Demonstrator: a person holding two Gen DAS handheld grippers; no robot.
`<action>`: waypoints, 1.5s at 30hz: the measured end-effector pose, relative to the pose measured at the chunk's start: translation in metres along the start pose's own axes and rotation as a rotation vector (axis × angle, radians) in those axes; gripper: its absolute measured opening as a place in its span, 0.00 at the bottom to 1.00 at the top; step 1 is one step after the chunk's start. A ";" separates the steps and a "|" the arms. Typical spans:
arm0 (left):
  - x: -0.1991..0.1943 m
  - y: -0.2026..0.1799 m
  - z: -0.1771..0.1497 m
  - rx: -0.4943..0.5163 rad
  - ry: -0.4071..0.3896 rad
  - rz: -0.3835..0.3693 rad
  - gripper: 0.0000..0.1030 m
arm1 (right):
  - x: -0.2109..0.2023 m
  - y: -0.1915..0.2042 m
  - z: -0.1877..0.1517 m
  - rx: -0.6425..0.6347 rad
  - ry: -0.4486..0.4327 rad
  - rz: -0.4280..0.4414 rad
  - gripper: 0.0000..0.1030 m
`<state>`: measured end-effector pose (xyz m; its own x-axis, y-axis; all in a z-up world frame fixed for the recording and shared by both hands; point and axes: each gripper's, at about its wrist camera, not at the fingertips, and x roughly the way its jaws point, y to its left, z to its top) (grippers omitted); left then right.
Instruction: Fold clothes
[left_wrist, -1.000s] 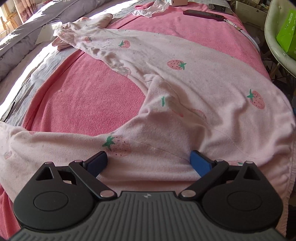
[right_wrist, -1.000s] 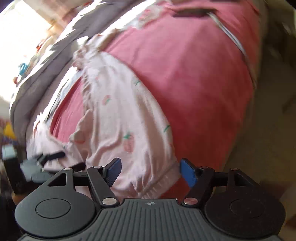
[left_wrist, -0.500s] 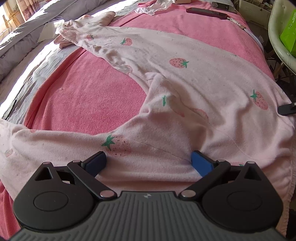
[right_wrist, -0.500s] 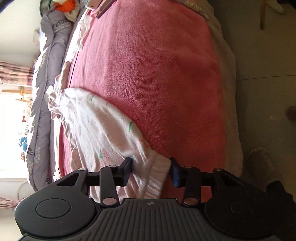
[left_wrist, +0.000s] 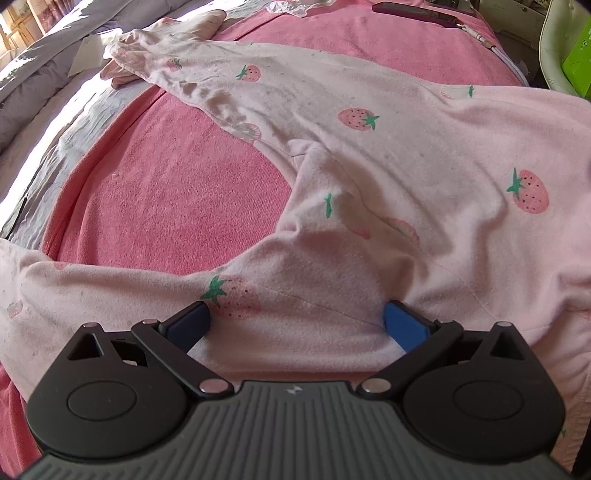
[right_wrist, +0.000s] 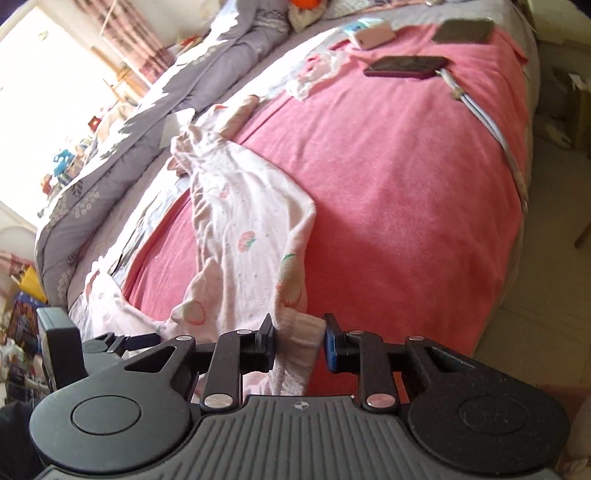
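Pale pink pyjama trousers (left_wrist: 369, 166) with a strawberry print lie spread on a pink blanket (left_wrist: 166, 192). My left gripper (left_wrist: 295, 317) points down at the crotch area, open wide, with a hump of fabric between its blue pads (left_wrist: 402, 325). In the right wrist view the trousers (right_wrist: 251, 229) run away from me, and my right gripper (right_wrist: 300, 336) has the ribbed hem (right_wrist: 299, 343) between its pads. Its jaws are closing and the pads press on the hem, which is raised off the blanket. The left gripper (right_wrist: 122, 339) shows low at the left of that view.
A dark phone (right_wrist: 404, 66) and a cable (right_wrist: 491, 122) lie at the far end of the blanket, beside a pink box (right_wrist: 373, 33). A grey quilt (right_wrist: 147, 122) runs along the left. The bed edge drops to the floor (right_wrist: 546, 258) on the right. A white chair (left_wrist: 554, 44) holds a green box.
My right gripper has rolled upright, narrowed its jaws onto the ribbed hem and lifted it. The garment's right side now rises in the left wrist view. The left gripper has stayed put.
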<state>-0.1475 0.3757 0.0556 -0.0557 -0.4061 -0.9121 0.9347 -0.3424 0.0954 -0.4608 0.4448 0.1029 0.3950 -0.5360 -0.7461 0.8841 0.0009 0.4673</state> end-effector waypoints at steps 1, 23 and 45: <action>-0.003 0.004 -0.001 -0.022 -0.004 0.005 1.00 | 0.000 0.012 0.000 -0.063 0.005 0.012 0.25; -0.053 0.092 -0.103 -0.387 0.011 0.230 0.97 | 0.000 0.149 -0.110 -1.300 0.241 0.339 0.13; -0.088 0.102 -0.096 -0.453 -0.168 0.125 0.96 | 0.022 0.131 -0.170 -1.690 0.407 0.424 0.16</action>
<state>-0.0138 0.4583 0.1067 0.0451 -0.5640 -0.8246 0.9944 0.1044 -0.0170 -0.2934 0.5770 0.0672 0.4403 -0.0484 -0.8965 -0.1164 0.9870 -0.1105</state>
